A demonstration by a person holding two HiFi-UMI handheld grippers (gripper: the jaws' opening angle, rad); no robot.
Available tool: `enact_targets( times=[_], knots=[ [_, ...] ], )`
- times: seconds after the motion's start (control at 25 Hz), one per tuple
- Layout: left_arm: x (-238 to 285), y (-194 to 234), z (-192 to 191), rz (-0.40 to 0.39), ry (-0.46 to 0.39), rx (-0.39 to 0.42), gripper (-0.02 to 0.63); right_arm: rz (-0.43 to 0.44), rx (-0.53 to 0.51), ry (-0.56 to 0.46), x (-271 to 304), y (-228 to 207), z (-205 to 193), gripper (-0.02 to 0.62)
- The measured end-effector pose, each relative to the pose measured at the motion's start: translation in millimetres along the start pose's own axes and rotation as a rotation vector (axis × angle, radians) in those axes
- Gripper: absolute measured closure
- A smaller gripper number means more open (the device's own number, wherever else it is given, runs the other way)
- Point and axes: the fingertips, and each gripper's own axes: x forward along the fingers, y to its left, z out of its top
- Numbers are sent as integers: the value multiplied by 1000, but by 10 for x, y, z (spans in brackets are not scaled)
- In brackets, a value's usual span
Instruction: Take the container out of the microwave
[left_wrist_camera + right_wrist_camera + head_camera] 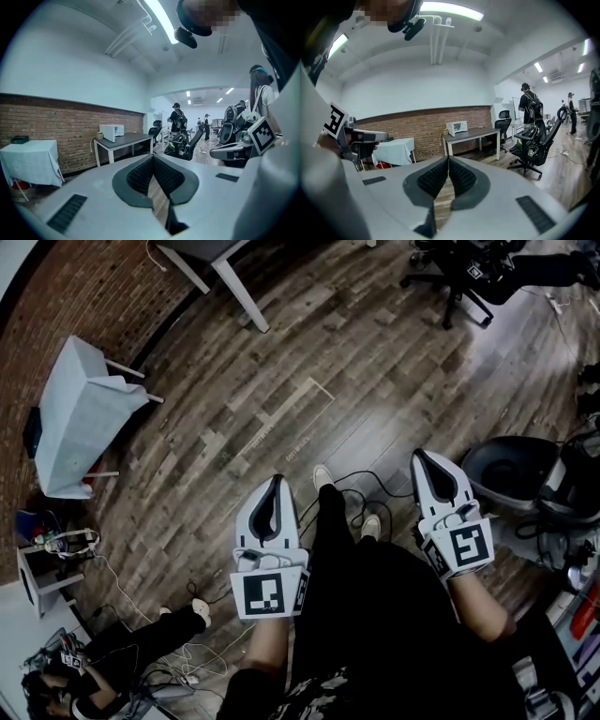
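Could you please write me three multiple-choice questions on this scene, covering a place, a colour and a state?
1. Where does the microwave stand?
A) on a shelf
B) on the table by the brick wall
C) on a fridge

2. What colour is it?
A) white
B) red
C) black

3. How is the right gripper?
A) wide open
B) shut on a container
C) shut, empty

Answers: 1 B, it sits on the dark tabletop in front of the bricks; 2 A, its casing is white; 3 C, its jaws meet with nothing between them.
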Motion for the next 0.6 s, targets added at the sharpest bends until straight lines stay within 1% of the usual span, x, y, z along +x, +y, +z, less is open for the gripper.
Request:
enact_targets(
  times=[0.12,0.28,0.48,0.6],
  knots=[
    [320,191,32,-16,10,-9,598,-12,-1,-6,327,-71,117,531],
    [695,501,106,-44,21,3,598,-15,19,-26,847,-34,291,531],
    [1086,979,204,-51,12,-9,598,-33,-37,-53,1455,67,569,531],
    [1333,1263,313,-52,-8,11,598,-47,-32,-61,1777,73,642,531]
  ],
)
